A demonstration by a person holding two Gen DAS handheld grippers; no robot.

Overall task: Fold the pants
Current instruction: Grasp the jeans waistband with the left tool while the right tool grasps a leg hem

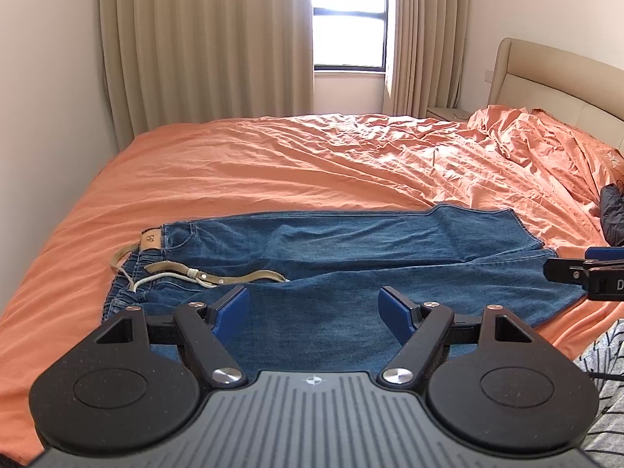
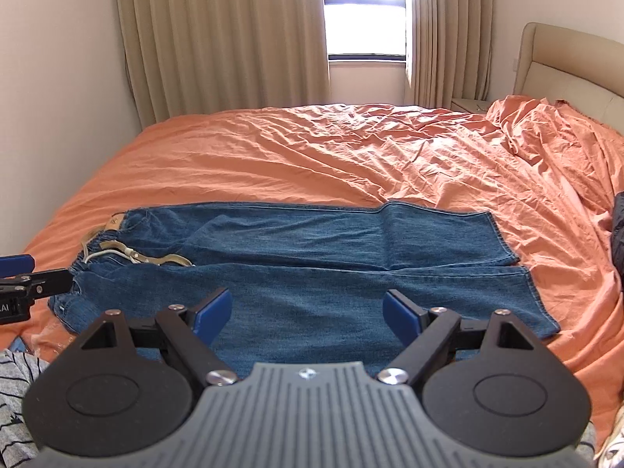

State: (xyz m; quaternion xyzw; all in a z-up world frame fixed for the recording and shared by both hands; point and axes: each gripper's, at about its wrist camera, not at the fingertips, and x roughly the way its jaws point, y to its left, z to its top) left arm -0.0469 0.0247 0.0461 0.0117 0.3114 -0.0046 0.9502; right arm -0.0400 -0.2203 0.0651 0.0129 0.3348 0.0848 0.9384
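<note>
Blue jeans [image 1: 351, 257] are lying flat on the orange bed [image 1: 241, 163]; the left gripper [image 1: 314, 306] and right gripper [image 2: 308, 310] are hovering wide apart, gripping nothing.

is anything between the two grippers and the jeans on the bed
Nothing visible does. The left gripper and right gripper both hover open right over the near leg of the jeans. Only the tan belt lies loose across the waist.

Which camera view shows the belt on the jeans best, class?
The left wrist view: the belt lies close, its tan strap and buckle showing clearly at the waistband of the jeans. In the right wrist view it sits farther left, smaller and foreshortened.
</note>
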